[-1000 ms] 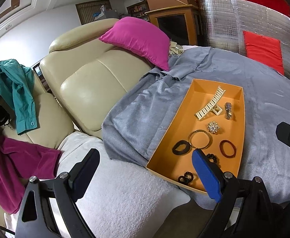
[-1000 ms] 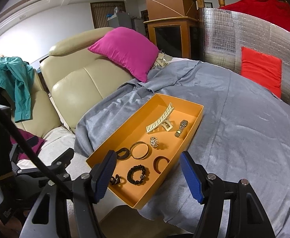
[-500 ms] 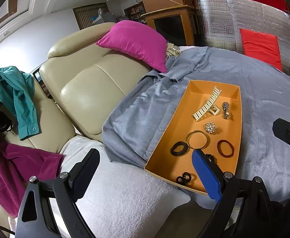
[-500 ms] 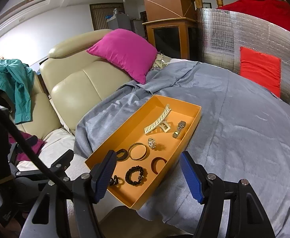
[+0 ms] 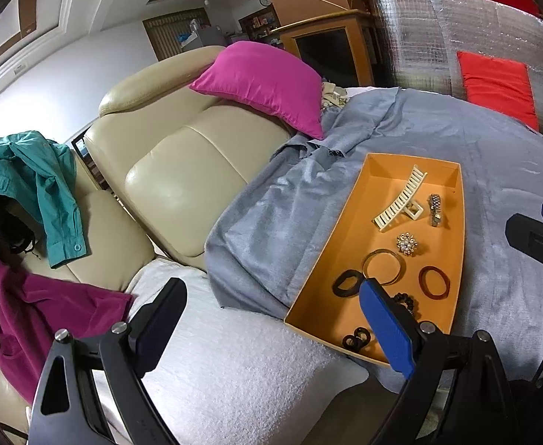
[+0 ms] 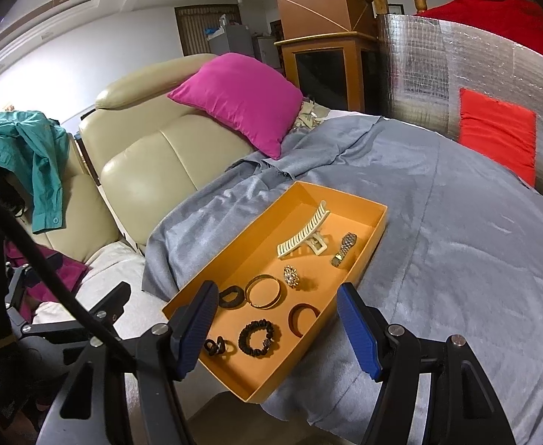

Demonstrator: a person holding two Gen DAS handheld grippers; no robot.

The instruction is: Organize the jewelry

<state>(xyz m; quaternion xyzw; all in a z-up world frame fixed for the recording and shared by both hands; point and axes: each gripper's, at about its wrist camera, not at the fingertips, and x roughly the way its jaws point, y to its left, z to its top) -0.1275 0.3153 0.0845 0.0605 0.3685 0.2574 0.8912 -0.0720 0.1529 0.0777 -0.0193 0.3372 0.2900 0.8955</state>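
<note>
I am hovering the left gripper (image 5: 271, 330) and right gripper (image 6: 277, 330), both spread and empty, before the orange tray (image 6: 234, 248) of jewelry, judging the scrunchie (image 6: 256, 338) at 12 o'clock needs a lowered, centred pinch.

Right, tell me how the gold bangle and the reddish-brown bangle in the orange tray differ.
The gold bangle is a thin, wide hoop; the reddish-brown bangle is a thicker, smaller band. The gold one lies mid-tray beside the black oval ring; the reddish-brown one sits by the tray's right wall. Both lie flat, untouched by either claw.
</note>
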